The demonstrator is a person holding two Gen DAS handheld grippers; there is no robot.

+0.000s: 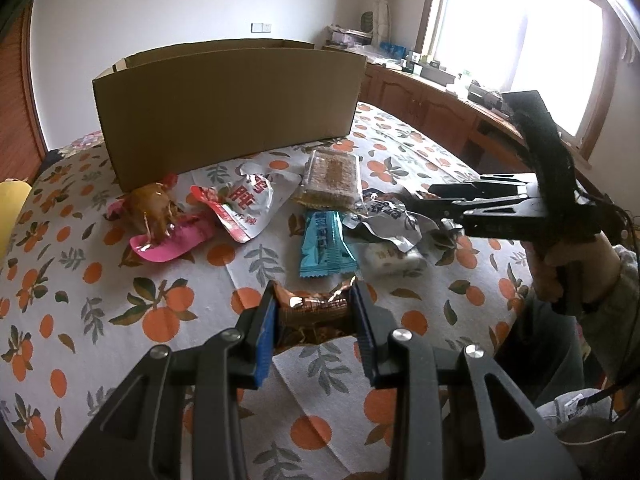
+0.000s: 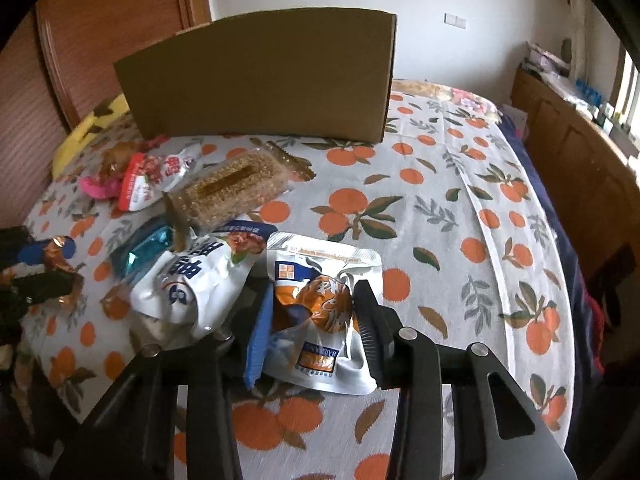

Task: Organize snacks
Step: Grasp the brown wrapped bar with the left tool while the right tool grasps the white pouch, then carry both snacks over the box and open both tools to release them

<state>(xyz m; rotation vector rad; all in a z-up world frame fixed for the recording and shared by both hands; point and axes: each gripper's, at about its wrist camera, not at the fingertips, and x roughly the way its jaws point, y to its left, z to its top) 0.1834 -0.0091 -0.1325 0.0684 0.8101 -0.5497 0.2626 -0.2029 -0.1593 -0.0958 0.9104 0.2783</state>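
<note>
My left gripper [image 1: 314,314] is shut on a shiny brown-and-orange wrapped snack [image 1: 312,308], just above the bedspread. In the right wrist view it shows at the far left [image 2: 56,258]. My right gripper [image 2: 314,320] is closed around a white-and-orange pouch [image 2: 320,264], and both pads touch its bulging middle. Seen from the left wrist, the right gripper [image 1: 438,206] reaches in from the right. An open cardboard box [image 1: 228,108] stands behind the snacks. Before it lie a pink packet [image 1: 168,240], a red-and-white packet [image 1: 244,208], a clear grain-bar pack [image 1: 330,178], a teal bar [image 1: 324,248] and a crumpled white pouch [image 2: 192,280].
Everything lies on a bed with an orange-fruit print sheet [image 2: 440,220]. A yellow cushion [image 2: 88,128] sits left of the box. Wooden cabinets [image 1: 424,104] run under the window on the right. A hand and a grey sleeve [image 1: 580,276] hold the right gripper's handle.
</note>
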